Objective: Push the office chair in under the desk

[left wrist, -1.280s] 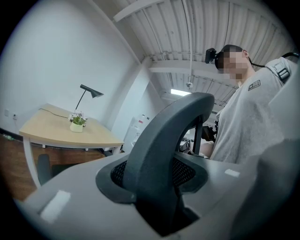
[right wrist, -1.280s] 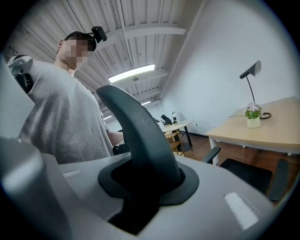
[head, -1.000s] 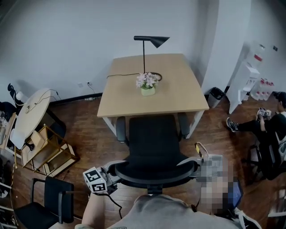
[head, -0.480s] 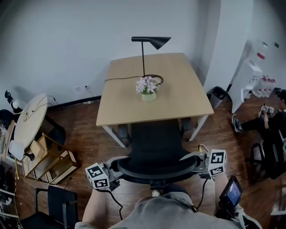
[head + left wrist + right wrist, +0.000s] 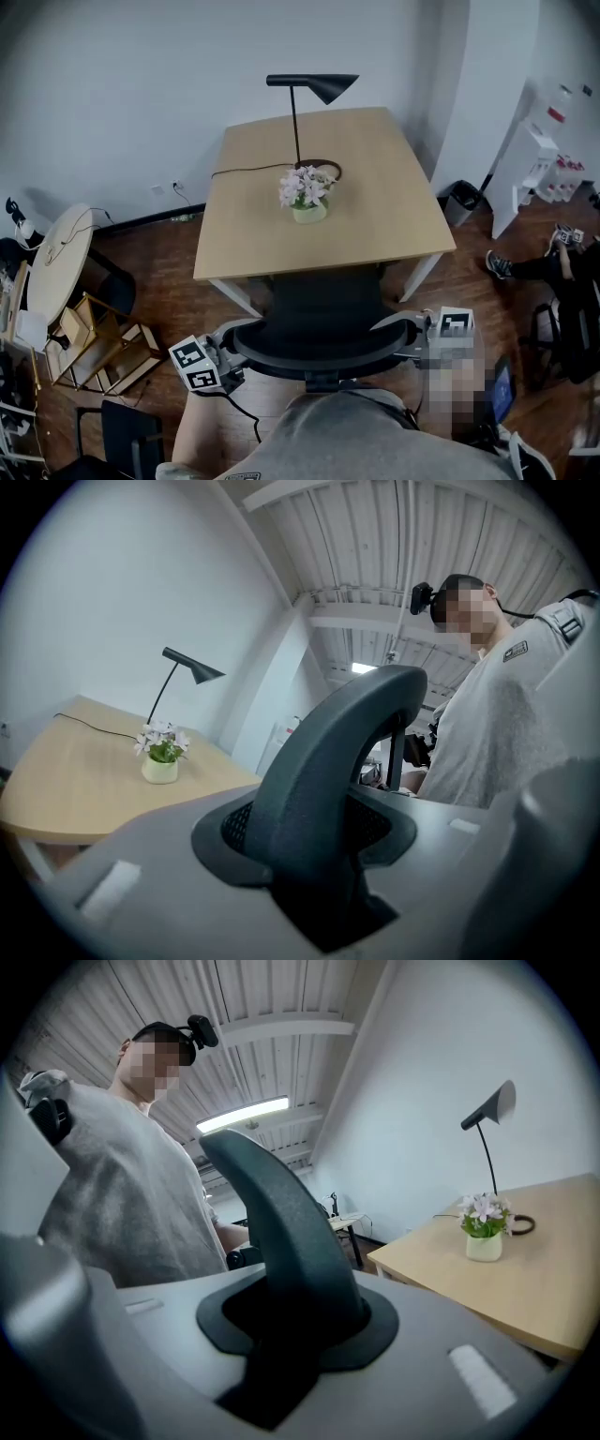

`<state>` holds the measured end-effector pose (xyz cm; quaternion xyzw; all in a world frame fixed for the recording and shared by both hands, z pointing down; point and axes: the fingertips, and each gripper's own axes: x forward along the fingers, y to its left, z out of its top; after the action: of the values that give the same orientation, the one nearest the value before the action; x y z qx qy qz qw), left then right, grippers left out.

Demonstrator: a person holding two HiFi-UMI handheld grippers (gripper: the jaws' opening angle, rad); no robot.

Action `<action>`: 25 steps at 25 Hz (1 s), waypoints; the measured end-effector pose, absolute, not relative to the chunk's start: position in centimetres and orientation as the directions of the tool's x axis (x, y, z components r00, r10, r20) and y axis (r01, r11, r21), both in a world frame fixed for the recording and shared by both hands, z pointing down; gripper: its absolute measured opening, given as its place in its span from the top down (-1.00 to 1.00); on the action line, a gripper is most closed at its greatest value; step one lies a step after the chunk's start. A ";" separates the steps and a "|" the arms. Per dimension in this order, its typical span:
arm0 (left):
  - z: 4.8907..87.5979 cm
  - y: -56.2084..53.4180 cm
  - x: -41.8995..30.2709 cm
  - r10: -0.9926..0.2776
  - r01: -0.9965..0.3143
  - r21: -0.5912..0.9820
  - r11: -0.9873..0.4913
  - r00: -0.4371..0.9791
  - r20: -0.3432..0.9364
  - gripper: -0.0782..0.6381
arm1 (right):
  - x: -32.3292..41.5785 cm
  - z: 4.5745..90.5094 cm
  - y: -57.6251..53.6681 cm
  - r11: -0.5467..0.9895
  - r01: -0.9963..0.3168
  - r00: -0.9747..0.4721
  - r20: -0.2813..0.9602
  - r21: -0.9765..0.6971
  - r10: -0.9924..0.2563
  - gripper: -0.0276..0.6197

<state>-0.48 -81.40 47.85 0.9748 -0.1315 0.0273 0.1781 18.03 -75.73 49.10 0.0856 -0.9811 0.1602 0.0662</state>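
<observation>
Office chair (image 5: 323,305) stands at the near edge of the desk (image 5: 375,225), facing it. Seat front is tucked under the desktop; backrest is out on the person's side. Left gripper (image 5: 227,354) is clamped on the left end of the backrest's top rim (image 5: 319,364). Left gripper view shows the dark rim (image 5: 328,761) filling the gap btw both jaws. Right gripper (image 5: 420,339) grasps the rim's right end likewise, w/ the rim (image 5: 281,1232) wedged btw its jaws. Both point roughly level, toward the desk. On the desktop: flower pot (image 5: 306,195) approx. at ctr, black lamp (image 5: 302,94) w/ base just behind it, cord running to the left edge. Off to the left is a round white table (image 5: 56,258). At right a person (image 5: 562,267) sits on the wood floor.
</observation>
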 end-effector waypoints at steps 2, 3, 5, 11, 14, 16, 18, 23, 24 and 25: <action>48.0 -83.0 -0.3 -0.253 -0.273 0.343 -0.899 0.962 0.104 0.26 | 18.2 49.2 -77.4 0.933 -0.188 -0.977 0.160 -0.306 -0.144 0.54; 48.1 -83.8 -0.3 -0.255 -0.276 0.346 -0.897 0.961 0.106 0.25 | 18.2 49.3 -78.2 0.933 -0.187 -0.977 0.162 -0.308 -0.142 0.54; 48.2 -85.3 -0.1 -0.258 -0.279 0.349 -0.895 0.960 0.108 0.25 | 18.4 49.4 -79.8 0.932 -0.186 -0.977 0.162 -0.311 -0.141 0.54; 48.2 -89.4 1.0 -0.269 -0.289 0.344 -0.894 0.957 0.105 0.25 | 19.6 49.5 -84.2 0.935 -0.171 -0.979 0.163 -0.310 -0.125 0.54; 48.4 -91.3 1.4 -0.276 -0.295 0.342 -0.892 0.956 0.103 0.25 | 20.0 49.7 -86.2 0.937 -0.169 -0.979 0.161 -0.307 -0.124 0.54; 48.4 -92.5 1.6 -0.280 -0.299 0.342 -0.891 0.954 0.106 0.25 | 20.2 49.7 -87.5 0.937 -0.168 -0.979 0.160 -0.306 -0.123 0.54; 48.4 -93.7 1.7 -0.283 -0.304 0.345 -0.888 0.953 0.110 0.25 | 20.3 49.7 -88.6 0.936 -0.165 -0.980 0.161 -0.310 -0.119 0.54; 48.2 -96.4 1.9 -0.292 -0.311 0.343 -0.886 0.950 0.107 0.25 | 20.6 49.5 -91.4 0.937 -0.164 -0.980 0.162 -0.307 -0.118 0.54; 48.2 -96.7 1.9 -0.294 -0.313 0.343 -0.886 0.950 0.107 0.25 | 20.5 49.5 -91.8 0.937 -0.165 -0.980 0.163 -0.308 -0.119 0.54; 48.2 -97.0 1.9 -0.296 -0.314 0.343 -0.885 0.949 0.106 0.25 | 20.5 49.5 -92.0 0.937 -0.165 -0.979 0.164 -0.309 -0.118 0.54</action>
<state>1.91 -96.96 48.21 0.9706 -0.1572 0.0254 0.1806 20.53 -92.01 49.48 0.0720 -0.9814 0.1628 0.0714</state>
